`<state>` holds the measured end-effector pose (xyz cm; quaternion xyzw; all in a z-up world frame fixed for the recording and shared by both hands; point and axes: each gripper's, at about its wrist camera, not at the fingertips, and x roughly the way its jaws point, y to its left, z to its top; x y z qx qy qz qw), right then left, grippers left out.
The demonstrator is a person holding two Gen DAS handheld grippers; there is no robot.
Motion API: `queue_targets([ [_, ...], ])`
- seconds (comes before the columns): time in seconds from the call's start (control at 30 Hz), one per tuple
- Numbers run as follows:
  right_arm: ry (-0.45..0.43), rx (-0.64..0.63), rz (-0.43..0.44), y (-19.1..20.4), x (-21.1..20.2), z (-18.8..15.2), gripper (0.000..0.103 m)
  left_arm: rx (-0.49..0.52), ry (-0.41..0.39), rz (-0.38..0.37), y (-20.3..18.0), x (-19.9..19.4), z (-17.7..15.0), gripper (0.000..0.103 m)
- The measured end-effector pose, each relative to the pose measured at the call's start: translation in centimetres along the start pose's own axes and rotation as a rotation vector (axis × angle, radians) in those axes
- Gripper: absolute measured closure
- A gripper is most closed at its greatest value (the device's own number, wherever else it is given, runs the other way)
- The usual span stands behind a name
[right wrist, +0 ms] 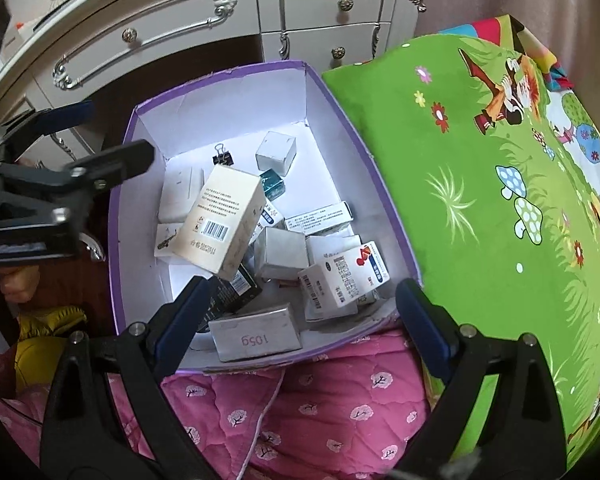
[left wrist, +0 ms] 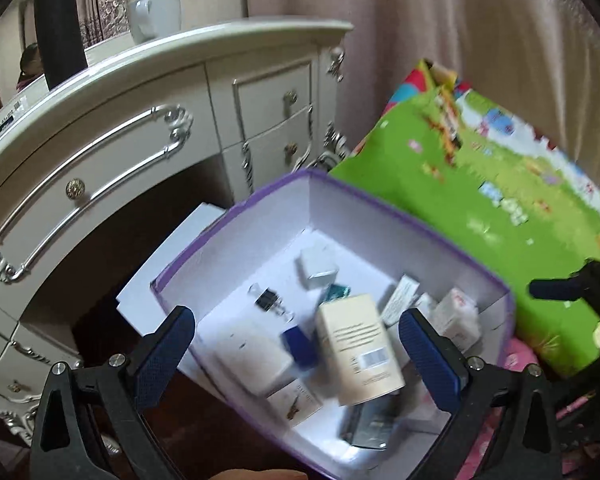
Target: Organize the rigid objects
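We hold our left tool and right tool above the purple-rimmed box, each with its blue-padded fingers spread wide and nothing between them, so both are released. The box sits on a pink quilted bed cover, its far end toward the cream dresser and its right wall just beside a green cartoon-printed mat. Inside, a tall cream carton with a barcode leans tilted over the smaller things near the box's left wall. A black binder clip lies toward the far left corner, and a small white cube box rests close to the far wall, with a small teal packet just in front of it. A white carton with red and blue print stands near the right wall at the near end, beside a plain grey-white box. A flat grey box marked 105g lies against the near wall. From the left wrist view the same cream carton sits between our left tool's fingers without touching them.
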<state>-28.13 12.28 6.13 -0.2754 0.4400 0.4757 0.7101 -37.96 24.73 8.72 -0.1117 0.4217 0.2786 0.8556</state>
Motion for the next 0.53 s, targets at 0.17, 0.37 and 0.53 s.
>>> queue_targets([
  [0.17,0.012,-0.030,-0.020,0.6,0.4,-0.2,0.008,-0.011,0.042,-0.008,0.3,1.3,-0.7,0.000],
  [0.37,0.023,-0.040,-0.018,0.9,0.8,-0.4,0.008,-0.012,0.065,-0.006,0.3,2.0,-1.2,0.000],
  [0.53,0.026,-0.048,-0.022,1.2,1.0,-0.4,0.008,-0.013,0.050,0.031,0.3,2.2,-1.4,0.000],
])
